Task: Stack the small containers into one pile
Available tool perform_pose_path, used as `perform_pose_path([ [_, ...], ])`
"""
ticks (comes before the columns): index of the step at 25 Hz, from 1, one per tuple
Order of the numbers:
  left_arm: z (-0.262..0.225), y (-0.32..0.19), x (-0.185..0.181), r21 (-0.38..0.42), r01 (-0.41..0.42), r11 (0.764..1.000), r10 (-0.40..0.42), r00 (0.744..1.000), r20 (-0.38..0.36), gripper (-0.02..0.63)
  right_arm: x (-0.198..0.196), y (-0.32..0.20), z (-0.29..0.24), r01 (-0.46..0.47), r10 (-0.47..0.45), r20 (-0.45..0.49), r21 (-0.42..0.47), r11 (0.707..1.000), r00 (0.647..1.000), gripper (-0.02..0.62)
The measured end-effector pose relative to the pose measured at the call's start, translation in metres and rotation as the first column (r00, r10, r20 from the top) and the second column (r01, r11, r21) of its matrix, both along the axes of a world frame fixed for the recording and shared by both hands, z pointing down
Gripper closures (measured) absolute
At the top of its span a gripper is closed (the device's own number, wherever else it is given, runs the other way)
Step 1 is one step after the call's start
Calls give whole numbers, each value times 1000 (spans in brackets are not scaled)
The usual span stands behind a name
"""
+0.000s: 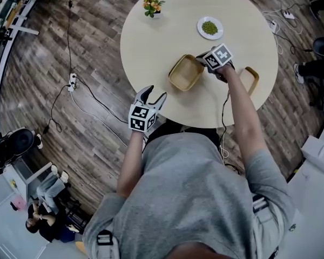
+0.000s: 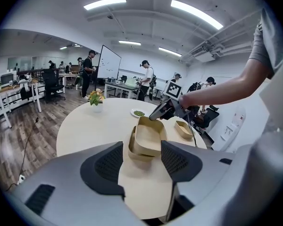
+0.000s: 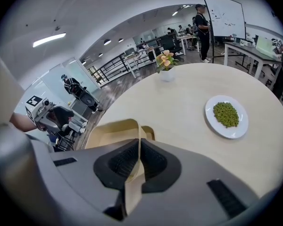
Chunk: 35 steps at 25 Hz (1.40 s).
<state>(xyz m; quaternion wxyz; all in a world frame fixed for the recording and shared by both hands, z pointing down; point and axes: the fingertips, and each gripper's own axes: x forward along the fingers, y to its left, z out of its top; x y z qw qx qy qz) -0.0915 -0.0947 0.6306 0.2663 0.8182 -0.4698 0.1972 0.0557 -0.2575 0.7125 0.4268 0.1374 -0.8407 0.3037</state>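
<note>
The right gripper is clamped on the wall of the held container, tilted over a second container on the desk. The left gripper hangs open and empty. The third container lies apart, not yet stacked.

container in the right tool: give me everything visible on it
The held container is tan, rectangular with rounded corners, thin-walled, empty, and looks like moulded fibre. The right tool is shut on its rim wall. It sits tilted, apparently partly nested in a second container on the round table.
</note>
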Motion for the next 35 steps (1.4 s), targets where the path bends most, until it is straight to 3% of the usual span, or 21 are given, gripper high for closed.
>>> perform_pose_path([
  [20,16,-5,-14,-48,23,999,-23,1000,3,339,-6,-12,42,-8,7,-13,-66,998,1000,577],
  [24,19,-10,-14,-52,18,998,-18,1000,2,339,-12,-14,42,-17,19,38,-52,998,999,568],
  [31,21,-12,-14,-52,16,999,-16,1000,-2,339,-11,-16,47,-26,26,41,1,1000,999,455],
  [35,22,-15,-14,-56,13,998,-13,1000,-6,339,-9,-15,51,-34,34,36,6,999,999,434],
])
